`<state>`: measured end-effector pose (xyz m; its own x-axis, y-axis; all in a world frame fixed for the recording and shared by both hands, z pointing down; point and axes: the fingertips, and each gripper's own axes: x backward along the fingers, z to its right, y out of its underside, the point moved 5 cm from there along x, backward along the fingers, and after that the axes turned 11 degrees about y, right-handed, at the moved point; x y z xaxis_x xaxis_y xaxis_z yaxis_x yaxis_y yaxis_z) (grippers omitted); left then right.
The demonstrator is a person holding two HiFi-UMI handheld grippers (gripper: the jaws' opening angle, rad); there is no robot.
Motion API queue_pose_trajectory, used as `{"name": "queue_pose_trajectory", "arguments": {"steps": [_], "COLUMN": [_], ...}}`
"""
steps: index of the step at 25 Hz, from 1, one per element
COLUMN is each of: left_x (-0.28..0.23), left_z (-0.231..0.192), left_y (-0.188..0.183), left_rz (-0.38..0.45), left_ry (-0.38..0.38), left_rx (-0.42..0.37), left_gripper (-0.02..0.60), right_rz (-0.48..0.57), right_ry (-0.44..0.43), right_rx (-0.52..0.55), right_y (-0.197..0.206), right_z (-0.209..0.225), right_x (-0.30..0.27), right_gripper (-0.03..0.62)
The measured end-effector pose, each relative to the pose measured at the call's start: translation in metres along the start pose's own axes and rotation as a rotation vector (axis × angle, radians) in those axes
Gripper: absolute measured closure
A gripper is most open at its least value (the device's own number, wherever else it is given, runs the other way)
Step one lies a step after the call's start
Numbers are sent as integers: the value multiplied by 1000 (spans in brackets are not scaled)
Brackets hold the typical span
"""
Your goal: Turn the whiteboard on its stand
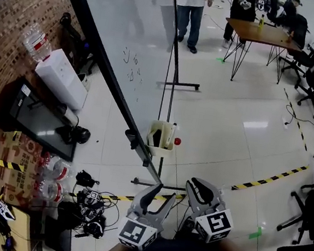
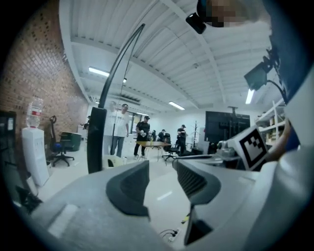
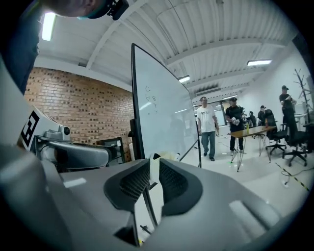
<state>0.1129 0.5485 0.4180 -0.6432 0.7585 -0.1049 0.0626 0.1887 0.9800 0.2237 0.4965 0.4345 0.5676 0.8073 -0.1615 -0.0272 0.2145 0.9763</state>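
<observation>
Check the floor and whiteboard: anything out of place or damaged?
Tangled black cables lie loose on the white floor by the brick wall, close to the large black-framed whiteboard: a snag risk. The board itself looks undamaged.

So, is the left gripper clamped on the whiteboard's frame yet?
No, the jaws of the left gripper stand apart with only floor between them; the whiteboard frame stands clear to one side.

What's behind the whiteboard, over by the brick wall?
A water dispenser and a dark screen leaning there. The whiteboard itself hides whatever stands close behind it.
</observation>
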Motion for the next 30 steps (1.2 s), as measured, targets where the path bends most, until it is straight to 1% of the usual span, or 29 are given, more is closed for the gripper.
{"name": "queue_pose_trajectory", "arguments": {"steps": [3, 5, 6, 8, 10, 12, 16, 18, 22, 26, 28, 30], "left_x": [11, 22, 29, 41, 52, 63, 80, 83, 74, 64, 61, 58], "left_z": [11, 17, 19, 20, 16, 14, 14, 12, 18, 26, 32, 38], "left_y": [-2, -7, -9, -14, -22, -30, -45, -50, -63, -77, -81, -81], "left_rz": [43, 53, 60, 86, 113, 131, 161, 165, 185, 205, 228, 234], "left_ry": [46, 54, 52, 36, 19, 16, -3, -21, -39, -27, -8, 8], "left_rx": [4, 17, 22, 35, 57, 68, 33, 0, -16, -38, -52, -65], "left_gripper": [405, 408, 408, 412, 414, 417, 422, 422, 423, 423, 423, 423], "right_rz": [31, 49, 56, 74, 92, 106, 144, 170, 216, 271, 294, 313], "right_ry": [83, 122, 128, 115, 85, 63, 33, 20, 4, 2, 1, 0], "right_rx": [-35, -38, -29, -2, 14, 31, 57, 66, 66, 63, 77, 92], "right_y": [-3, -5, -7, -16, -28, -38, -52, -58, -73, -86, -91, -94], "right_z": [2, 0, -3, -17, -39, -58, -71, -73, -64, -55, -54, -53], "right_x": [25, 42, 50, 61, 65, 69, 69, 67, 71, 79, 82, 85], "right_gripper": [531, 531, 531, 531, 531, 531, 531, 531, 533, 536, 536, 536]}}
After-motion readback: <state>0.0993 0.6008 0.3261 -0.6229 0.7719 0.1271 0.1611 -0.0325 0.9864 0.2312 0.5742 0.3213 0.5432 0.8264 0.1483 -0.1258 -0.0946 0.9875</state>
